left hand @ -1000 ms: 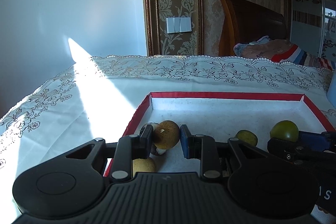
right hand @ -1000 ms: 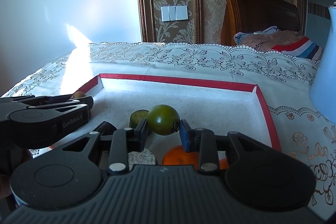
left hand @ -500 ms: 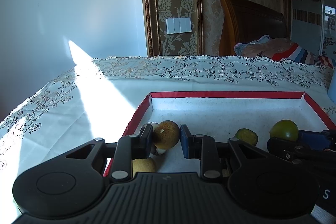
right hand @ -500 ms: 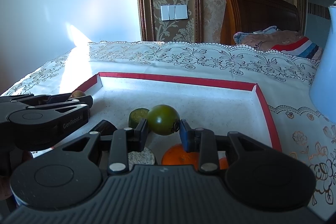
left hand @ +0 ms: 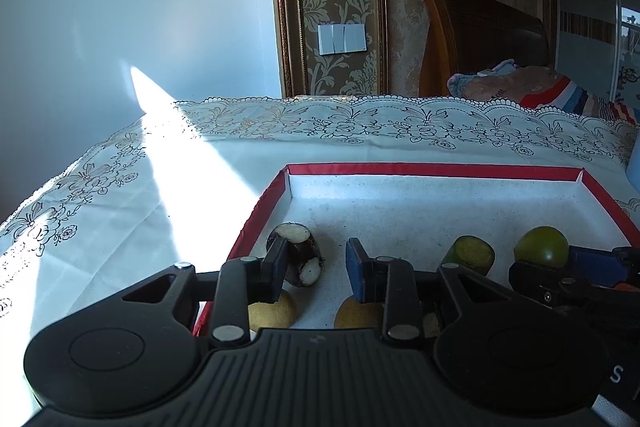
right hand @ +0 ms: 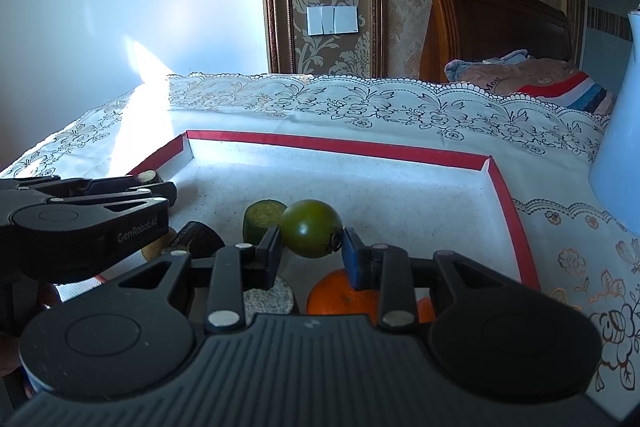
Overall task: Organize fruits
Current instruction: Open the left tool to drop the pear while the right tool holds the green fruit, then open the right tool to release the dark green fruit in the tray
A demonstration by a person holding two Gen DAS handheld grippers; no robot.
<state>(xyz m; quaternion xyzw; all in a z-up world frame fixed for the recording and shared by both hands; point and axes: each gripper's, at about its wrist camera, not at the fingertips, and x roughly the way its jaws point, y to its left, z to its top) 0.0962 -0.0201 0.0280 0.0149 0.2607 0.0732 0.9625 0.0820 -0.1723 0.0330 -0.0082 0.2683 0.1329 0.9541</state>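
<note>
A white tray with a red rim [left hand: 432,171] lies on the lace tablecloth. My left gripper [left hand: 316,263] hangs over its near left corner, its jaws opening with nothing between them. Below it lie two yellow-brown fruits [left hand: 272,313] [left hand: 356,313], and a dark cut piece with pale ends [left hand: 296,255] sits just beyond the left finger. My right gripper [right hand: 310,247] is shut on a round green fruit [right hand: 311,234] above the tray [right hand: 332,145]. A green cut cylinder [right hand: 262,217] rests behind it, and an orange [right hand: 340,295] is under the right finger.
A pale blue-white jug [right hand: 620,147] stands just right of the tray. A grey speckled piece [right hand: 266,297] and a dark piece [right hand: 200,235] lie near the tray's front. The far half of the tray floor is bare. A wooden chair back [left hand: 480,39] is behind the table.
The brown fruit that was between my left gripper's fingers has dropped out and now lies in the tray below them. The right gripper and its green fruit have not moved.
</note>
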